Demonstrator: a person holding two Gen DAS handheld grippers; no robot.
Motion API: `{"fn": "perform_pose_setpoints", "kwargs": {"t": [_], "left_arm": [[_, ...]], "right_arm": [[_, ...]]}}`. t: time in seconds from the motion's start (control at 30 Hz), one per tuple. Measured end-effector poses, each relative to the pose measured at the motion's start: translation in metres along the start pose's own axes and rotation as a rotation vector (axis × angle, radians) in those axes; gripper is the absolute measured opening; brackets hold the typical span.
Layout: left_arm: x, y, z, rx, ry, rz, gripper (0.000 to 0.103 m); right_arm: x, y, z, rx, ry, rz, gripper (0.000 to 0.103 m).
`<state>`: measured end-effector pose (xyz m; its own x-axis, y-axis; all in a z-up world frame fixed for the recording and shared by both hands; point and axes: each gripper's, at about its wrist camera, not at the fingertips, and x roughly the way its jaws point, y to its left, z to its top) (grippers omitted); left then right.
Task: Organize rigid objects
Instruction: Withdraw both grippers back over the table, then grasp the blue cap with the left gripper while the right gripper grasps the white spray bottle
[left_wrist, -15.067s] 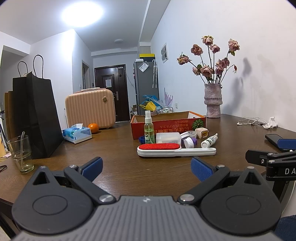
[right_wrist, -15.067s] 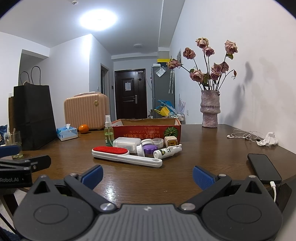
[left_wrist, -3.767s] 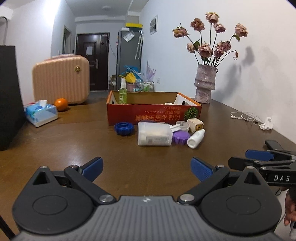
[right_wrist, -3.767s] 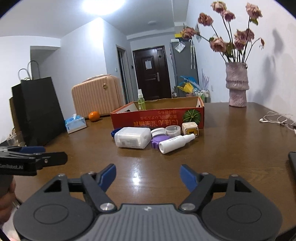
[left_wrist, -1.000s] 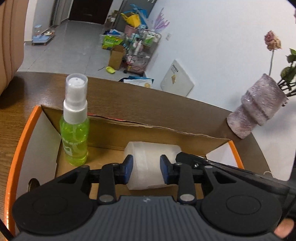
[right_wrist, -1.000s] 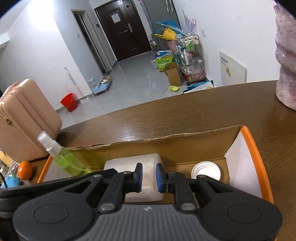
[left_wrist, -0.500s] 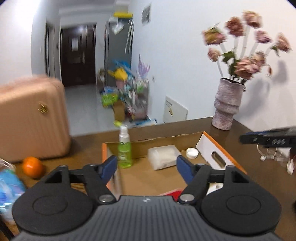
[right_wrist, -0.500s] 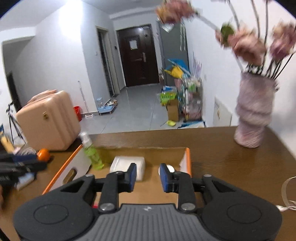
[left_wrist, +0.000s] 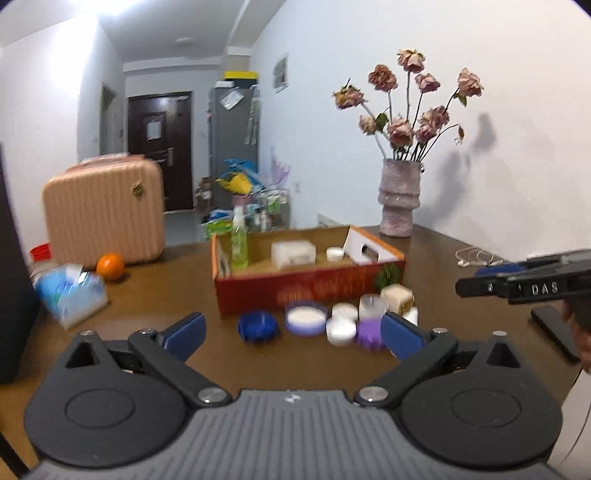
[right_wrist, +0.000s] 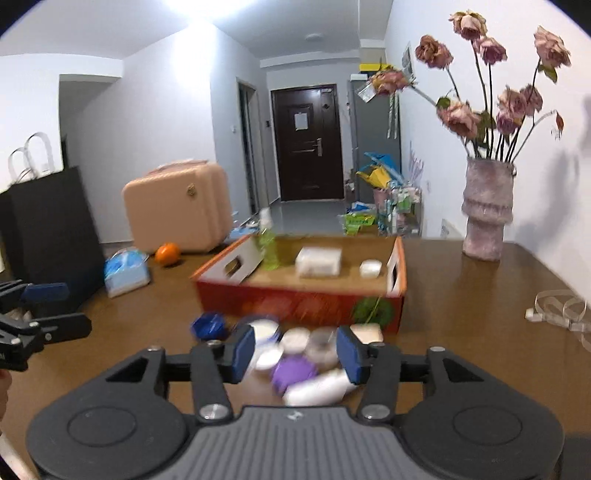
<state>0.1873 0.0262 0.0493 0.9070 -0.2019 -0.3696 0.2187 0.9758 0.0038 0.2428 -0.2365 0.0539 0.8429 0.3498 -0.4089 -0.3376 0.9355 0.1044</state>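
Observation:
An orange cardboard box (left_wrist: 310, 288) (right_wrist: 295, 302) stands mid-table. In it are a green spray bottle (left_wrist: 239, 243) (right_wrist: 268, 247), a white plastic container (left_wrist: 293, 252) (right_wrist: 318, 261) and a small white lid (left_wrist: 335, 253) (right_wrist: 370, 267). In front of the box lie a blue lid (left_wrist: 257, 325) (right_wrist: 209, 325), several white jars (left_wrist: 341, 330), a purple cap (left_wrist: 369, 330) (right_wrist: 293, 371) and a white bottle (right_wrist: 317, 391). My left gripper (left_wrist: 291, 334) is open and empty, pulled back. My right gripper (right_wrist: 297, 352) is open and empty above the small items.
A vase of dried roses (left_wrist: 399, 195) (right_wrist: 485, 210) stands at the back right. A tissue pack (left_wrist: 70, 291), an orange (left_wrist: 110, 266), a pink suitcase (left_wrist: 105, 210) and a black bag (right_wrist: 48, 229) are on the left. A phone (left_wrist: 554, 330) and a cable (right_wrist: 557, 306) lie on the right.
Both grippers have pulled back from above the box and dropped lower. The white container stays in the box. The right gripper has opened wider.

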Motion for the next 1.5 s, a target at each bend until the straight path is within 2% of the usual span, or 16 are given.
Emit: {"fn": "perform_pose_setpoints", "kwargs": {"t": [0.13, 0.27, 0.37, 0.5, 0.7, 0.87, 1.07, 1.2, 1.27, 1.4, 1.5], "left_arm": [[-0.017, -0.018, -0.031, -0.014, 0.048, 0.055, 0.103], [-0.029, -0.035, -0.052, 0.021, 0.071, 0.058, 0.103], [-0.031, -0.041, -0.059, 0.04, 0.081, 0.059, 0.103], [-0.023, -0.043, -0.059, 0.021, 0.096, 0.057, 0.103], [0.004, -0.044, -0.057, 0.012, 0.131, 0.047, 0.103], [0.038, -0.031, -0.044, 0.012, 0.144, 0.056, 0.103], [0.109, 0.0, -0.013, 0.032, 0.154, 0.078, 0.103], [0.16, 0.02, 0.001, 0.037, 0.176, 0.07, 0.101], [0.179, 0.027, 0.004, 0.042, 0.177, 0.041, 0.1], [0.219, 0.041, -0.001, -0.008, 0.252, 0.052, 0.079], [0.231, 0.05, -0.006, -0.044, 0.275, 0.028, 0.072]], "right_arm": [[-0.017, 0.012, -0.043, 0.026, 0.037, 0.001, 0.05], [-0.03, 0.017, -0.081, 0.048, 0.075, 0.007, 0.05], [-0.036, 0.02, -0.099, 0.038, 0.095, 0.0, 0.05], [-0.039, 0.014, -0.105, 0.056, 0.098, -0.003, 0.051], [-0.021, -0.001, -0.102, 0.105, 0.107, -0.015, 0.051], [0.007, -0.01, -0.092, 0.136, 0.129, -0.006, 0.051], [0.059, -0.033, -0.058, 0.19, 0.141, -0.026, 0.048], [0.098, -0.053, -0.038, 0.281, 0.174, -0.025, 0.039], [0.117, -0.061, -0.033, 0.317, 0.202, -0.03, 0.037], [0.142, -0.066, -0.023, 0.313, 0.223, -0.082, 0.032], [0.151, -0.065, -0.02, 0.277, 0.24, -0.101, 0.03]]}}
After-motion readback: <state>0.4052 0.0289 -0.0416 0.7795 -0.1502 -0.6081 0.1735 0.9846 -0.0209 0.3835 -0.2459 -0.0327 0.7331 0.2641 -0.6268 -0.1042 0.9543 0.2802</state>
